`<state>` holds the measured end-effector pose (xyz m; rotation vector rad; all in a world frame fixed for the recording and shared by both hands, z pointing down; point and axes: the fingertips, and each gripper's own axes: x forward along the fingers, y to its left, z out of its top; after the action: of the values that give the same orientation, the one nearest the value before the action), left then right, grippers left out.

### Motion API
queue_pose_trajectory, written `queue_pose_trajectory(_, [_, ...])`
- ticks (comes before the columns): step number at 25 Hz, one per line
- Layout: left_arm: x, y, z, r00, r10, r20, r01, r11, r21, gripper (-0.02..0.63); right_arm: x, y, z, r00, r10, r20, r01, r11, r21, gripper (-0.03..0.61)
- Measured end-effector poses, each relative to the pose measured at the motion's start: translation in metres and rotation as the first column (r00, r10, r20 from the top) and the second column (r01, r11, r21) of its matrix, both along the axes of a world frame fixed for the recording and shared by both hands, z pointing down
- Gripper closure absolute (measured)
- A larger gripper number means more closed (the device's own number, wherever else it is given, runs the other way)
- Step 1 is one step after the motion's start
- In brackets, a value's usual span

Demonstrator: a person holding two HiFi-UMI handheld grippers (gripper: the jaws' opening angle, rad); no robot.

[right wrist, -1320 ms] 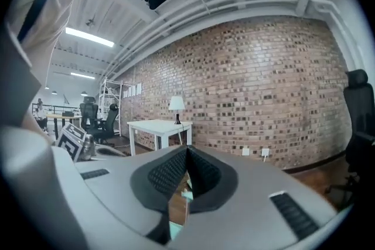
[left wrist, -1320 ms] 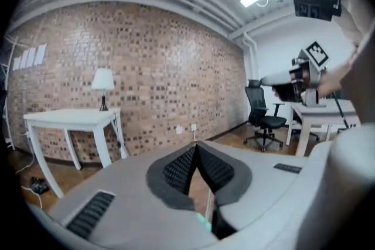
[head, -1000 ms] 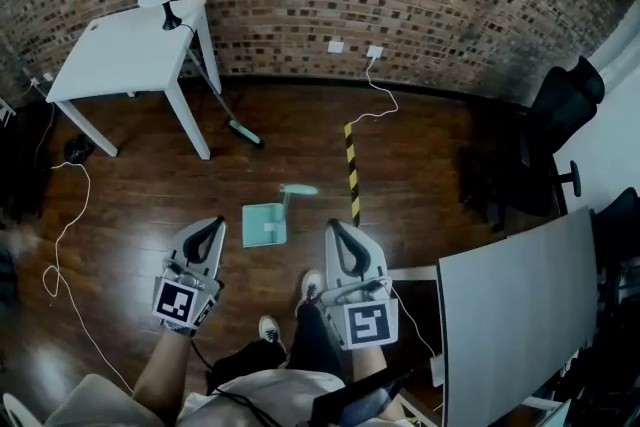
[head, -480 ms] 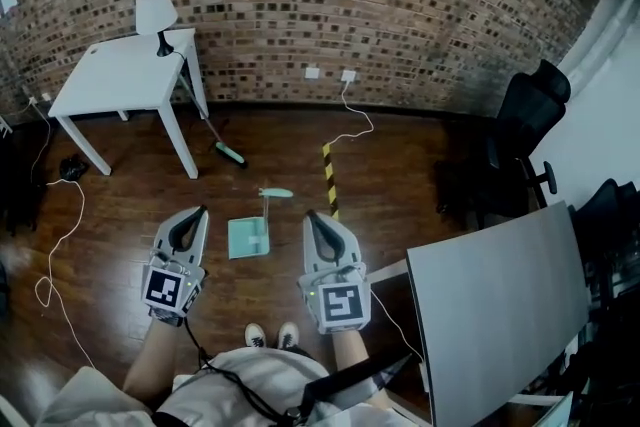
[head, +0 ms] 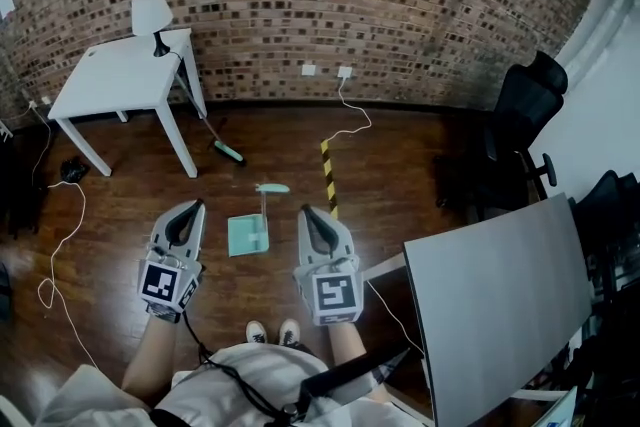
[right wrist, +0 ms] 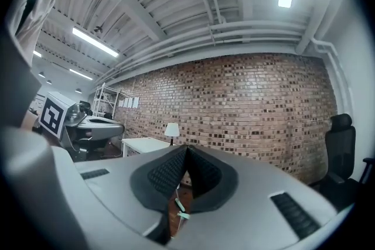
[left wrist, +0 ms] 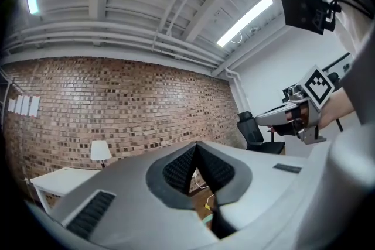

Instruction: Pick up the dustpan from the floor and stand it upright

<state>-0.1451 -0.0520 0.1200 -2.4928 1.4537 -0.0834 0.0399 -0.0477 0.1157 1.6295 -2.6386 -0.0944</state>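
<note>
Dustpan [head: 247,235] between left gripper [head: 191,208] and right gripper [head: 305,213], both fingers together, empty; table [head: 118,75], broom [head: 228,153] beyond.

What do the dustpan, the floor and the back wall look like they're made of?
Dustpan: probably plastic, one even mint green, matte. Floor: dark wood planks or laminate, board seams visible, slightly glossy where light reflects. Wall: bare brick, red-brown and dark units with pale mortar lines.

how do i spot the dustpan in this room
From the brick wall, come forward to the striped tape on the wooden floor. Just left of it is the dustpan: a pale green square pan with a long handle, unlike the brush by the table.
</note>
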Motion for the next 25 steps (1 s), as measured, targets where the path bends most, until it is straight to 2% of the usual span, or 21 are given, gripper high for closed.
queue_pose_trajectory(5, [-0.005, 0.011, -0.003, 1.000, 0.026, -0.016, -0.026, 1.000, -0.007, 0.615, -0.005, 0.012, -0.004, 1.000, 0.029, -0.007, -0.029, 1.000, -0.007, 0.598])
queue_pose_trajectory(10, [0.012, 0.043, 0.023, 0.990, 0.088, 0.107, -0.080, 0.994, -0.078, 0.614, 0.013, 0.041, 0.018, 0.993, 0.117, -0.025, -0.118, 0.991, -0.065, 0.598])
queue_pose_trajectory(12, [0.018, 0.053, 0.035, 0.989, 0.107, 0.104, -0.096, 0.989, -0.111, 0.614, 0.031, 0.059, 0.028, 0.987, 0.160, -0.024, -0.161, 0.983, -0.089, 0.598])
queue_pose_trajectory(15, [0.018, 0.077, 0.047, 0.995, 0.075, 0.060, -0.067, 0.991, -0.118, 0.614, 0.048, 0.093, 0.045, 0.984, 0.175, -0.039, -0.178, 0.977, -0.117, 0.598])
queue_pose_trajectory(20, [0.051, 0.172, 0.037, 0.994, 0.100, 0.039, -0.095, 0.989, -0.115, 0.614, 0.062, 0.170, 0.031, 0.986, 0.167, -0.007, -0.167, 0.983, -0.074, 0.598])
queue_pose_trajectory(25, [0.074, 0.290, 0.027, 0.998, 0.038, 0.042, -0.038, 0.999, 0.007, 0.614, 0.080, 0.281, 0.007, 0.995, 0.092, 0.046, -0.093, 0.996, 0.015, 0.598])
